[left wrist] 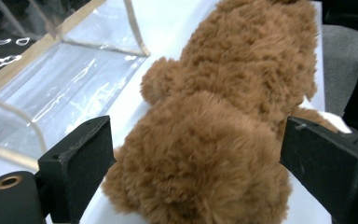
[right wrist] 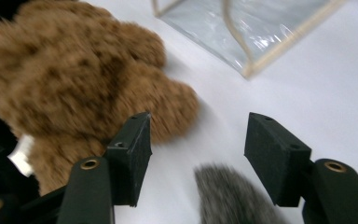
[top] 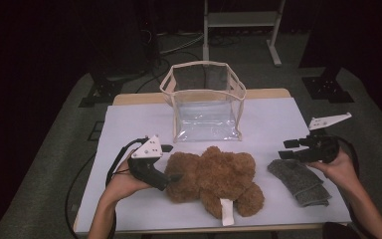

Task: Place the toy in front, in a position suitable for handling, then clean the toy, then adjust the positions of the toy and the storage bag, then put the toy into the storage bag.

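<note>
So we've got the brown teddy bear (top: 214,179) lying flat on the white table (top: 129,124), near the front edge. Its long axis runs roughly left to right across the table, slightly slanted, with a white label (top: 227,211) sticking out toward us at the lower right part. We can't really tell which end is the head from above.

Our left gripper (top: 171,177) is right at the bear's left end, jaws spread wide. In the left gripper view the fluffy lump (left wrist: 200,158) sits between the two black jaws, with the jaws on either side of it rather than squeezing it.

Our right gripper (top: 288,148) hangs over the right side of the table, also spread, with nothing between its jaws. It's just above the far end of a folded grey cloth (top: 301,180), which lies just beside the bear on the right. In the right gripper view that view's a bit blurry, but the cloth (right wrist: 233,196) shows low between the jaws.

Behind the bear stands a clear plastic bag (top: 204,104) with beige trim, open at the top, close to the bear's back edge.
</note>
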`<state>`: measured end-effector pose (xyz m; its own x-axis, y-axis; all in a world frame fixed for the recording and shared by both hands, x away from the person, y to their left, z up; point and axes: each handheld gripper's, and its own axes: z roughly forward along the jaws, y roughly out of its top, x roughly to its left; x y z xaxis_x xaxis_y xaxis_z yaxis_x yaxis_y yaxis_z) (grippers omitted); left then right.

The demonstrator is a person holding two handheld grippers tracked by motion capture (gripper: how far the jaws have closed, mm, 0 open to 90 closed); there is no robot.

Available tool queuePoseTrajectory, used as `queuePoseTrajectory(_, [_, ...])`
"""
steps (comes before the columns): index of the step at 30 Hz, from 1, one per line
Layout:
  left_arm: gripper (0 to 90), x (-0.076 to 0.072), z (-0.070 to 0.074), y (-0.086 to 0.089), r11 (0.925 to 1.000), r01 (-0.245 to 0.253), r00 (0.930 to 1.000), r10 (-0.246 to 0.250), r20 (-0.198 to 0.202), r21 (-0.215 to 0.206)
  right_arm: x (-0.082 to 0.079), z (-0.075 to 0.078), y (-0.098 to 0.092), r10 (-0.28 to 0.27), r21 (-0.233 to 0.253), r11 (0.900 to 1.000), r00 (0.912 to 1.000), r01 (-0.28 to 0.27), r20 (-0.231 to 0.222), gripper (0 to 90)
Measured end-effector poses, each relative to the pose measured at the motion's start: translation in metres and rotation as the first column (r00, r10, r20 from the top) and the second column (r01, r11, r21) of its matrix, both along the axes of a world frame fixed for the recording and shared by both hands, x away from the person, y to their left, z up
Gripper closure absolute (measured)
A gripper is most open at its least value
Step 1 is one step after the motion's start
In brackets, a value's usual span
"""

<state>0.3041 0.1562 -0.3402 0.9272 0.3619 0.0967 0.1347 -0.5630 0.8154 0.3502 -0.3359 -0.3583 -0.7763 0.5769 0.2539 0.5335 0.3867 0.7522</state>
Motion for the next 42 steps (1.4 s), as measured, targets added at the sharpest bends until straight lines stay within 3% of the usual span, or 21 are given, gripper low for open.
queuePoseTrajectory(1, [7.5, 0.0, 0.0, 0.002, 1.0, -0.008, 1.0, 0.008, -0.001, 0.002, 0.008, 0.008, 0.011, 0.033, -0.003, 0.999, 0.9994, -0.033, 0.004, 38.1])
queuePoseTrajectory(4, [7.3, -0.001, 0.0, 0.008, 0.9997, -0.025, 0.9997, 0.025, -0.003, 0.008, 0.015, 0.015, 0.022, 0.068, -0.011, 0.998, 0.9976, -0.068, 0.01, 37.5])
queuePoseTrajectory(5, [7.2, -0.001, -0.001, 0.01, 0.9994, -0.033, 0.9995, 0.033, -0.001, 0.008, 0.02, 0.022, 0.033, 0.108, -0.019, 0.994, 0.9941, -0.108, 0.007, 38.3])
queuePoseTrajectory(6, [7.2, -0.002, 0.0, 0.012, 0.9991, -0.04, 0.9992, 0.04, 0.001, 0.011, 0.02, 0.022, 0.033, 0.108, -0.019, 0.994, 0.9941, -0.108, 0.007, 38.3])
queuePoseTrajectory(9, [7.2, -0.003, 0.002, 0.02, 0.9987, -0.052, 0.9987, 0.052, 0.006, 0.005, 0.029, 0.031, 0.052, 0.164, -0.026, 0.986, 0.9863, -0.163, 0.018, 38.3])
queuePoseTrajectory(10, [7.2, -0.003, 0.003, 0.022, 0.9982, -0.06, 0.9982, 0.06, 0.009, 0.004, 0.035, 0.037, 0.068, 0.196, -0.035, 0.98, 0.9804, -0.195, 0.022, 38.0])
queuePoseTrajectory(12, [7.2, -0.002, 0.004, 0.024, 0.998, -0.063, 0.998, 0.063, 0.01, -0.001, 0.037, 0.04, 0.073, 0.205, -0.04, 0.978, 0.9784, -0.204, 0.024, 37.9])
queuePoseTrajectory(13, [7.2, -0.002, 0.004, 0.026, 0.9978, -0.067, 0.9977, 0.067, 0.011, 0.0, 0.041, 0.046, 0.087, 0.236, -0.042, 0.971, 0.9712, -0.235, 0.034, 37.8])
queuePoseTrajectory(19, [7.2, -0.002, 0.004, 0.03, 0.9966, -0.08, 0.9967, 0.08, 0.018, 0.02, 0.051, 0.059, 0.113, 0.292, -0.075, 0.955, 0.9558, -0.288, 0.038, 37.8])
queuePoseTrajectory(23, [7.2, -0.002, 0.008, 0.034, 0.997, -0.078, 0.9966, 0.078, 0.026, -0.005, 0.061, 0.069, 0.134, 0.331, -0.091, 0.941, 0.9426, -0.326, 0.045, 37.8])
queuePoseTrajectory(24, [7.2, -0.002, 0.009, 0.035, 0.9971, -0.076, 0.9968, 0.076, 0.025, -0.011, 0.061, 0.069, 0.134, 0.331, -0.091, 0.941, 0.9426, -0.326, 0.045, 37.8])
queuePoseTrajectory(25, [7.2, -0.001, 0.009, 0.036, 0.9968, -0.079, 0.9965, 0.079, 0.027, -0.014, 0.062, 0.072, 0.141, 0.349, -0.102, 0.934, 0.9359, -0.343, 0.048, 37.9])
queuePoseTrajectory(30, [7.2, 0.0, 0.008, 0.038, 0.9966, -0.083, 0.9963, 0.083, 0.022, -0.006, 0.063, 0.075, 0.152, 0.368, -0.105, 0.926, 0.9285, -0.361, 0.051, 37.9])
queuePoseTrajectory(42, [7.2, -0.002, 0.008, 0.04, 0.9958, -0.092, 0.9953, 0.092, 0.03, 0.007, 0.069, 0.075, 0.164, 0.389, -0.113, 0.917, 0.92, -0.382, 0.045, 37.9])
